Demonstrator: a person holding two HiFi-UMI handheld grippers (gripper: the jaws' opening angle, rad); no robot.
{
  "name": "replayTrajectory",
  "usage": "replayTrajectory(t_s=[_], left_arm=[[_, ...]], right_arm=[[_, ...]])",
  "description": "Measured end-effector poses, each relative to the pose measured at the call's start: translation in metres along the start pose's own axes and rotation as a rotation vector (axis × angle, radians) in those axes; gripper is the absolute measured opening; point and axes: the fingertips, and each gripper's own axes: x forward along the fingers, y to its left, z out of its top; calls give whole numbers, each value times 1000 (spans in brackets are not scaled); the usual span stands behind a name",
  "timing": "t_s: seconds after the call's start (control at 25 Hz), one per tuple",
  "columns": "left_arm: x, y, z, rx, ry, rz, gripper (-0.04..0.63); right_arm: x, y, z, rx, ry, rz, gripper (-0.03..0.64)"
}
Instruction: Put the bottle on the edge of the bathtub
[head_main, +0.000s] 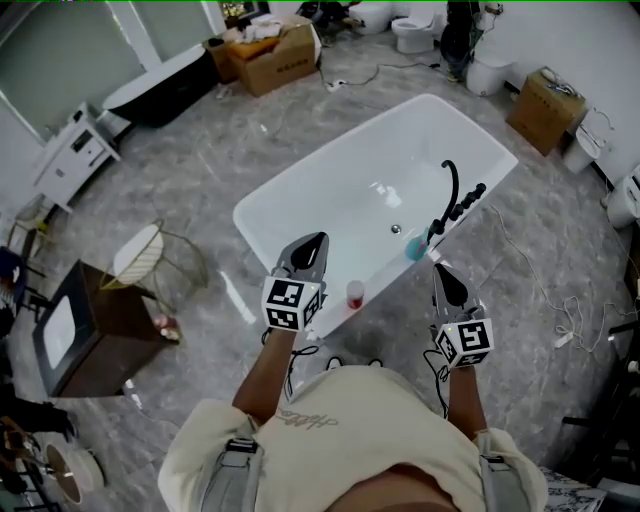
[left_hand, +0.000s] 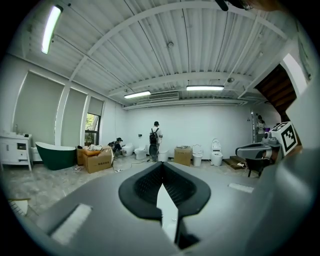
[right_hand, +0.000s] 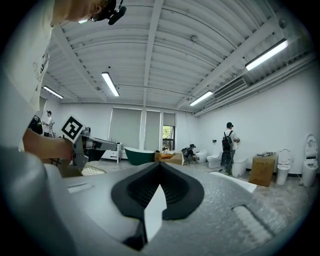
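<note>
Head view shows the white bathtub (head_main: 335, 158) lying slantwise on the grey floor, with a black faucet (head_main: 450, 195) on its right-hand long rim. A small red bottle (head_main: 355, 293) stands on the near end of that same rim and seems upright, though it is too small to be sure. Further along the rim, at the foot of the faucet, sits a teal container (head_main: 415, 245). The left gripper (head_main: 312, 248) and the right gripper (head_main: 445, 282) are held side by side at the person's front, pointing away over the tub. The red bottle shows between them, lower down and closer to the left one. Each gripper's own view looks level across the room, with the jaws pressed together and nothing between them (left gripper (left_hand: 161, 170), right gripper (right_hand: 159, 170)). Neither view catches the bottle or the tub rim. Since the bottle already rests on the edge, the placing looks done. If it were to be taken up again, the left gripper would need to tip down and to its right and spread its jaws around the bottle's upright axis.
</note>
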Motion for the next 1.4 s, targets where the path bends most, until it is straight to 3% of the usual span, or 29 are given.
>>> replayTrajectory(t_s=[0.6, 0.96, 1.4], left_arm=[[-29, 22, 7, -8, -16, 7, 17], [-23, 3, 15, 24, -18, -43, 18], [-31, -4, 6, -15, -4, -23, 18]], right_arm=[[14, 15, 5, 10, -4, -6, 0], [13, 14, 11, -3, -7, -10, 0], [7, 17, 5, -14, 9, 12, 0]])
